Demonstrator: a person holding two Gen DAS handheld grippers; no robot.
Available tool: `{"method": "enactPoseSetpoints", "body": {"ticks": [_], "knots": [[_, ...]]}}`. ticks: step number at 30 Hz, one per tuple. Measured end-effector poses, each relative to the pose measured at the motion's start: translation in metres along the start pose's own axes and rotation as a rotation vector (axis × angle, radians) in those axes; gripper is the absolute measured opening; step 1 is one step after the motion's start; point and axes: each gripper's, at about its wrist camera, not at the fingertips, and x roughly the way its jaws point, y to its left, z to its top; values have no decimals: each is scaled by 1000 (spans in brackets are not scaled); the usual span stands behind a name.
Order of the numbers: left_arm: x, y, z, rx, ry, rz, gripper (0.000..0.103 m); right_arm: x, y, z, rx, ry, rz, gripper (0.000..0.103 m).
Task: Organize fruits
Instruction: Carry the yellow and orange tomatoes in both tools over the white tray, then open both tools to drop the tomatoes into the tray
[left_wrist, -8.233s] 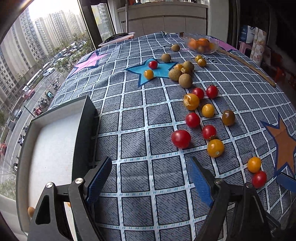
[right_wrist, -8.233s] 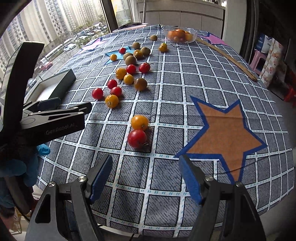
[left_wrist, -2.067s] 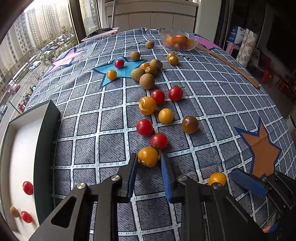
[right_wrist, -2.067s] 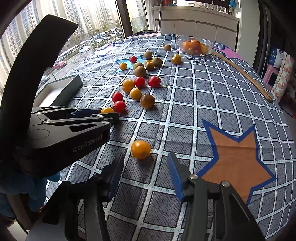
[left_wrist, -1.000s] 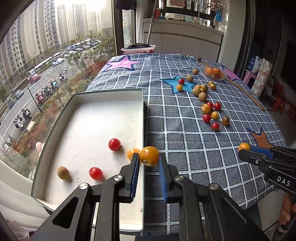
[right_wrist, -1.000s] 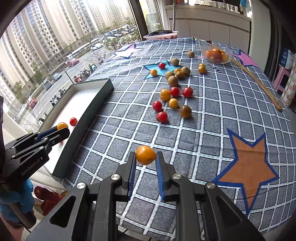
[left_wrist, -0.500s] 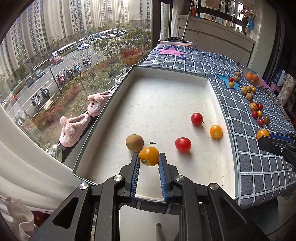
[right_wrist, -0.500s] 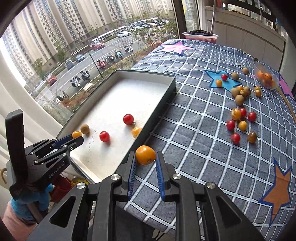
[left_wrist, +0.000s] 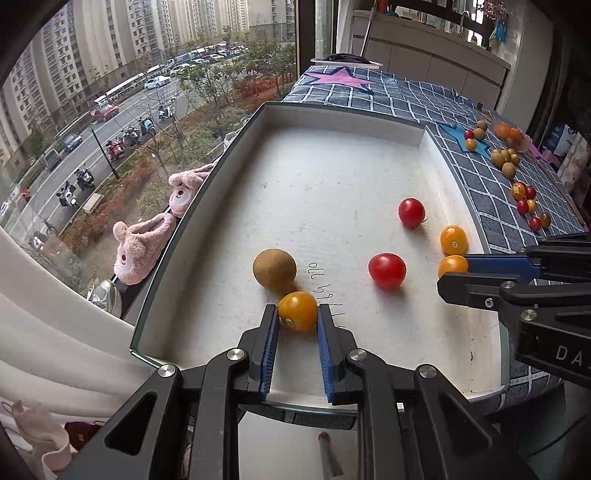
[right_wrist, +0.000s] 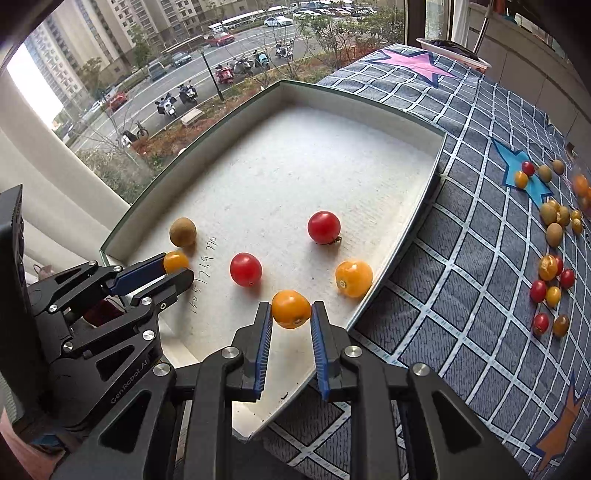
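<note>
My left gripper (left_wrist: 297, 314) is shut on an orange tomato (left_wrist: 297, 311) low over the near end of the white tray (left_wrist: 332, 177), beside a brown fruit (left_wrist: 274, 269). My right gripper (right_wrist: 291, 314) is shut on another orange tomato (right_wrist: 291, 308) over the tray's near right part (right_wrist: 413, 221). In the tray lie two red tomatoes (left_wrist: 386, 270) (left_wrist: 411, 212) and an orange one (left_wrist: 453, 239). In the right wrist view the left gripper (right_wrist: 173, 267) holds its tomato (right_wrist: 176, 261) near the brown fruit (right_wrist: 182, 231).
Several loose tomatoes (right_wrist: 550, 284) and brown fruits (right_wrist: 554, 221) lie on the checked tablecloth (right_wrist: 480, 258) to the right. A glass bowl of oranges (left_wrist: 509, 133) stands far back. The tray borders a window; pink slippers (left_wrist: 140, 247) lie outside.
Both grippers have moved over the tray with their orange tomatoes. The left one has come down next to the brown fruit; the right one has crossed the tray's right wall.
</note>
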Motion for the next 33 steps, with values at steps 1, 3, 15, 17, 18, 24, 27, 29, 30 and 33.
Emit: {"method": "enactPoseSetpoints", "body": {"ticks": [1,3,15,17,18,24,27,29,30,33], "knots": [[0,0,0,1,1,0,22,4,2,2,-4,15,-4,23],[0,0,0,-1,2,-1,22,12,3,5,-8,48,-4,23],[0,2,-1,-9,-10,0,22,-8,3,8,-21,-15,-12,38],[0,2,-1,-10,-7,2,23,-19,4,8,-23,-50,-21,63],[1,2,0,-9,-6,1,23,-24,4,7,-26,-67,-29,65],[-10,-3,-1,-7,-69,20,79,-45,-8,-3,-2,-118,-45,73],[-14,-8,2,5,-65,25,79,-54,-19,-9,31,-140,-45,76],[-16,-11,5,6,-62,19,79,-59,-30,-13,57,-155,-50,78],[-18,-13,6,6,-62,17,79,-62,-36,-16,73,-164,-53,79],[-23,-25,13,22,-69,11,79,-71,-57,-27,119,-181,-64,79]]}}
